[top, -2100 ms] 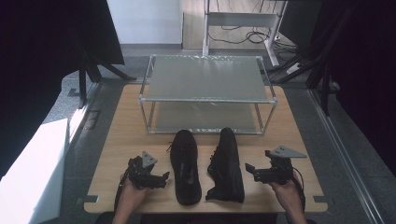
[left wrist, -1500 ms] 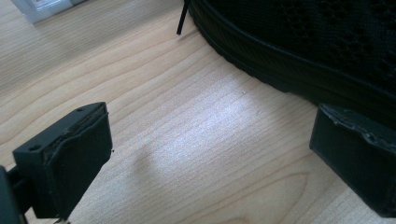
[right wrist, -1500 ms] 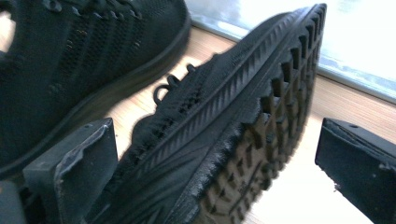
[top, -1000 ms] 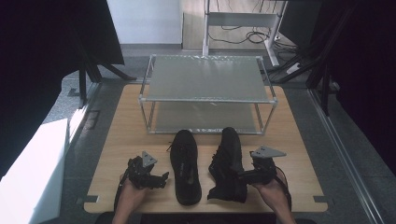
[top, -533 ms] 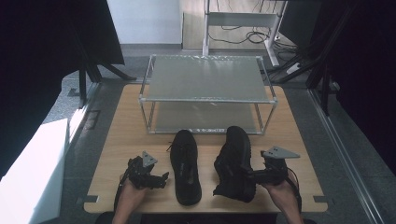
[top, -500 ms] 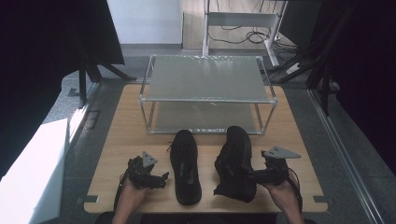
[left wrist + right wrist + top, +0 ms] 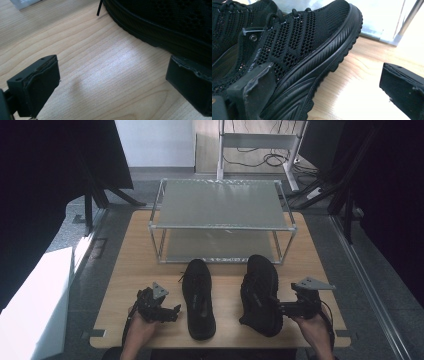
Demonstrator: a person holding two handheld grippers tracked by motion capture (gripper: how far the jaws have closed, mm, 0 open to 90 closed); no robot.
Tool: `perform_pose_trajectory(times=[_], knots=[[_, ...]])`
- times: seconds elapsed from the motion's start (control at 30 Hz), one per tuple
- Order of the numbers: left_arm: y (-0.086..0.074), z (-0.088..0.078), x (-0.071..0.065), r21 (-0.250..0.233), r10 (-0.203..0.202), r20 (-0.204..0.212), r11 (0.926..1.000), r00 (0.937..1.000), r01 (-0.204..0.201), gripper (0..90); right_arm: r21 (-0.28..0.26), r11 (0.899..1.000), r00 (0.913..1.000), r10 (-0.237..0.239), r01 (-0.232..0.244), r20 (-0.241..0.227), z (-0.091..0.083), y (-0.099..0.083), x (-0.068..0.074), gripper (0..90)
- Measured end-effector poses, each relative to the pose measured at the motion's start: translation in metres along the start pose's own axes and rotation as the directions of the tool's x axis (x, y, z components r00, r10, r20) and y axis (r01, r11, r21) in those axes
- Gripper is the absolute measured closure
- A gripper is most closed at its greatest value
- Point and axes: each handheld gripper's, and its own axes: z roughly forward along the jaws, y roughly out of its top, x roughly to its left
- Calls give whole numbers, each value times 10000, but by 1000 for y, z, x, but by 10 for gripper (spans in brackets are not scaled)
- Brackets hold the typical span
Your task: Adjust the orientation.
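High view: two black shoes on the desk, a gripper beside each.

Right gripper sits just beside the right shoe, near the desk's front edge; its own view shows the jaws spread wide, the shoe's sole against the left jaw, nothing clamped. Left gripper rests by the left shoe, jaws released over bare wood. Compared with two seconds ago, the right shoe has tilted and shifted toward the right gripper; the left shoe has not moved.
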Motion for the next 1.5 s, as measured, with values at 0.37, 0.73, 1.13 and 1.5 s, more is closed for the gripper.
perform_pose_trajectory(times=[0.37, 0.73, 1.13, 1.5], knots=[[0, 1, -1, 27, 8, 33, 10000, 10000, -8, 0, 85, 9986, 9986, 513, -514, 101, -7, -11, -18, 31], [0, 1, -1, 23, -4, 76, 10000, 10000, 4, 0, 930, 9926, 9962, 735, -777, 474, 1, -27, -35, 123], [1, -1, 1, 14, -312, 146, 9995, 9994, 311, 0, 677, 9894, 9916, 1270, -1284, 250, 0, -31, -42, 99], [4, -5, 1, 58, -618, 137, 9981, 9980, 617, 10, 317, 9899, 9902, 1372, -1380, 262, -4, -30, -42, 87]])
